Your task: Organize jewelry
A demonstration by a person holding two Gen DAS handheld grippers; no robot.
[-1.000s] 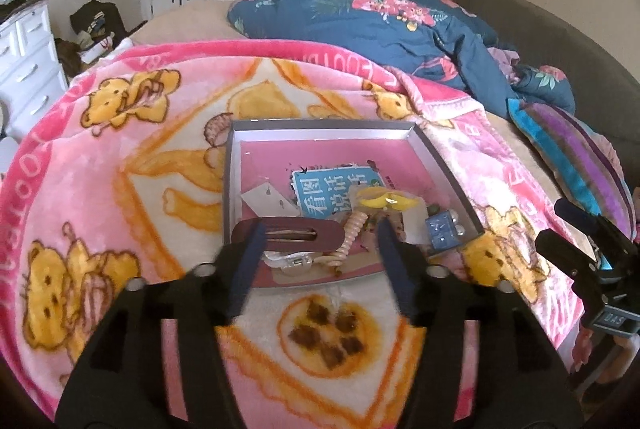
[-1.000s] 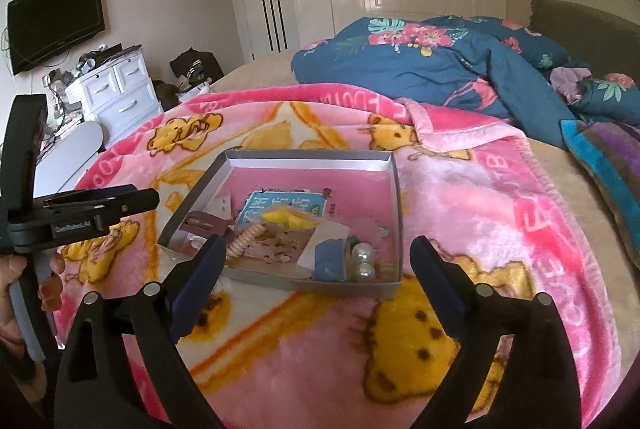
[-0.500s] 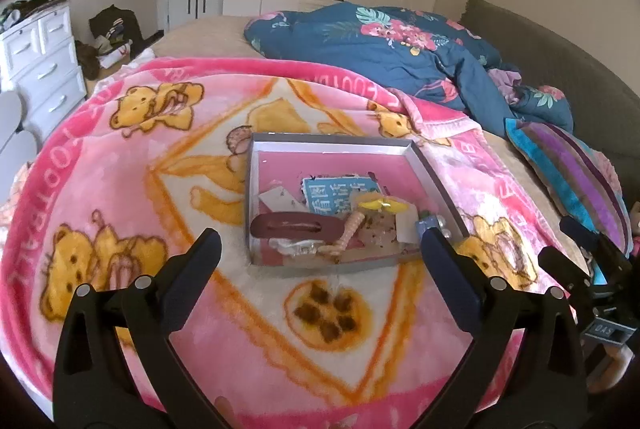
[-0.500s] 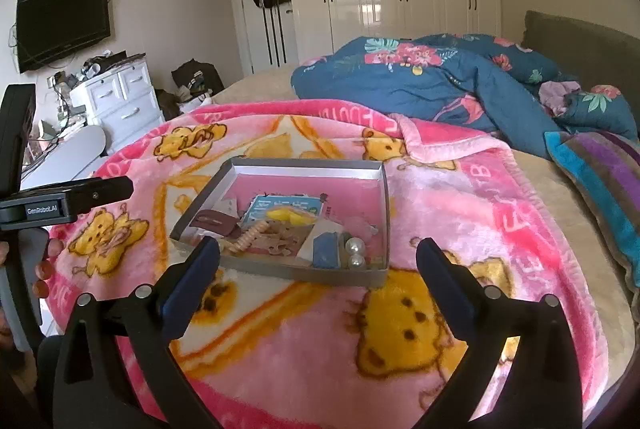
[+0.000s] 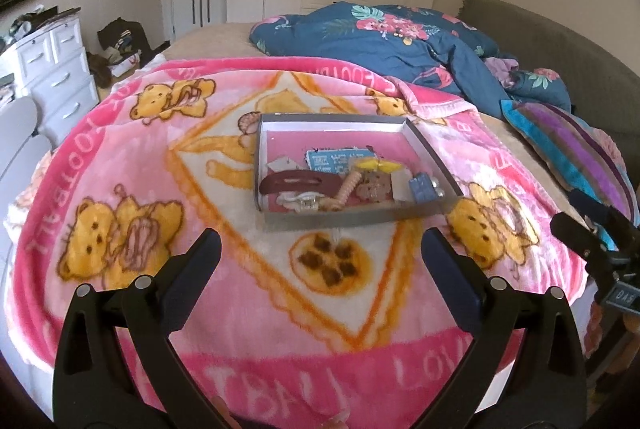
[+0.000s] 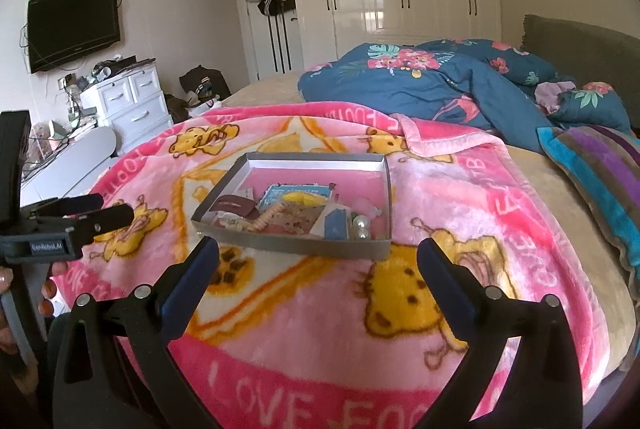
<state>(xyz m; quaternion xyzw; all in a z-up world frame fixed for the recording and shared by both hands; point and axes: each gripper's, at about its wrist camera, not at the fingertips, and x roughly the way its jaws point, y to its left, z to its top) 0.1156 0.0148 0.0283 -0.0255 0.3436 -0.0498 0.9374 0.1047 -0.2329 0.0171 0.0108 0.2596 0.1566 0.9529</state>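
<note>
Both the left hand-held gripper (image 5: 320, 249) and the right hand-held gripper (image 6: 318, 255) hung spread wide and empty, short of the shallow grey tray (image 5: 348, 218) resting on the pink bear blanket (image 5: 120, 165) on the bed. The soft blanket could likely let the tray tip under a push. Inside, a maroon hair clip (image 5: 296, 184), pearl earrings (image 6: 361, 227), a spiral hair tie (image 5: 346, 191) and cards lay heaped together, so a pinch might drag neighbours along.

Bed (image 6: 532, 197) carries pink blanket (image 6: 460, 213), quilt (image 6: 432, 85), perhaps pillow (image 6: 600, 177).
</note>
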